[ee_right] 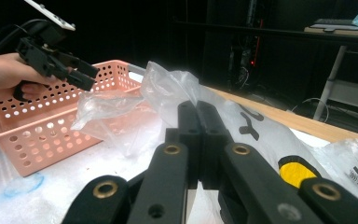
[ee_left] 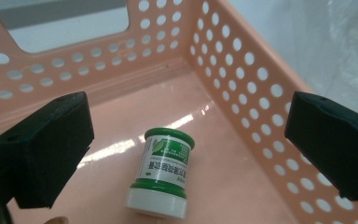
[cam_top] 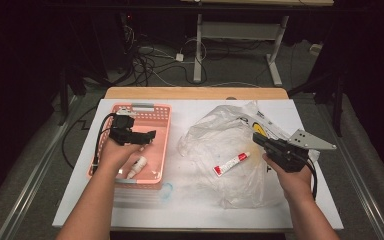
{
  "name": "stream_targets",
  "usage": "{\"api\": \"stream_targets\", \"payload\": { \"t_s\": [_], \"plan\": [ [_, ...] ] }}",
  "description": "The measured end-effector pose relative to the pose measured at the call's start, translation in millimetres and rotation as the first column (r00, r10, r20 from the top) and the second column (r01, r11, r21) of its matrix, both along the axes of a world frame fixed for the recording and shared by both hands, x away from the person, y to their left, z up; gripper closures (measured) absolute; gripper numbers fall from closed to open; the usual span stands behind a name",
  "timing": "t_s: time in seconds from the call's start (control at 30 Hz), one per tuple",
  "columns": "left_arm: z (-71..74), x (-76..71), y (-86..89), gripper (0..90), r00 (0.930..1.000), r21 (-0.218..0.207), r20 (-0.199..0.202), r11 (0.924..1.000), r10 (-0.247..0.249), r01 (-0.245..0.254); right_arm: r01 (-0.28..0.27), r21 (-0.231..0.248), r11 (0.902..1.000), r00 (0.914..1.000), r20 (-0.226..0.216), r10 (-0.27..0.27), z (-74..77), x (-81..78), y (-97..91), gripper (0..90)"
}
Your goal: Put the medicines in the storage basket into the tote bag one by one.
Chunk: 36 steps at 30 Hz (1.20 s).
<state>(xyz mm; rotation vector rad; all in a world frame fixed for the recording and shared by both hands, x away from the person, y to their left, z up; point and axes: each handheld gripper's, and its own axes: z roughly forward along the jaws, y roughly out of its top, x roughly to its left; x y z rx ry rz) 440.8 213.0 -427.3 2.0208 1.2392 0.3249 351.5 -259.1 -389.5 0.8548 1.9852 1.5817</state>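
Left gripper (cam_top: pixel 147 136) hanging over the pink basket (cam_top: pixel 164 125), jaws spread wide, nothing between them. Small green-and-white jar (ee_left: pixel 162 173) lying on the basket floor, roughly 6 o'clock. Right gripper (ee_right: pixel 198 140) pressed fully together, empty, over the plastic bag (cam_top: pixel 220 135), toothpaste tube (cam_top: pixel 231 163) around 8 o'clock.

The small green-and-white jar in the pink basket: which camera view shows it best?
The left gripper view: the jar lies between the open jaws, its label visible. The high view shows part of the basket floor under the left gripper; the right gripper view shows the basket's outer wall.
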Motion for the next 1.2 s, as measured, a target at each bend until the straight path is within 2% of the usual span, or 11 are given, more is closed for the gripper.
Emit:
{"api": "stream_targets", "payload": {
  "t_s": [0.13,0.27,0.4,0.5,0.63,0.9,1.2],
  "plan": [
    [-6.3,7.8,-0.3,1.8,0.9976,0.027,-0.069,0.9996,-0.004,0.006,0.0,-0.002,1.0,1.0,-0.001,0.0,-1.1,1.0,-1.5,90.0],
    [-11.6,13.3,-0.6,2.7,0.9917,0.071,-0.128,0.9973,-0.007,0.017,-0.001,-0.001,1.0,1.0,-0.003,0.001,-0.8,1.0,-1.2,90.0],
    [-15.6,15.2,-1.3,4.9,0.9866,0.085,-0.163,0.9961,-0.012,0.026,-0.003,-0.001,1.0,1.0,-0.003,0.003,-1.3,1.0,-0.1,90.0],
    [-17.8,16.0,-2.4,8.4,0.9828,0.111,-0.184,0.993,-0.02,0.041,-0.005,0.002,1.0,1.0,-0.005,0.005,-1.0,0.8,0.1,90.0],
    [-21.0,18.0,-3.5,14.6,0.9767,0.124,-0.212,0.9907,-0.03,0.057,-0.005,0.002,1.0,1.0,-0.004,0.005,-0.2,-0.5,0.1,90.0],
    [-30.4,21.4,-3.9,28.4,0.9634,0.191,-0.266,0.9781,-0.03,0.083,-0.006,0.002,1.0,1.0,-0.003,0.006,-0.7,0.3,0.2,90.0],
    [-34.3,22.7,-4.5,40.7,0.9578,0.219,-0.284,0.9697,-0.042,0.108,-0.007,0.006,1.0,1.0,-0.005,0.007,-1.0,0.3,-0.2,90.0]
  ]
}}
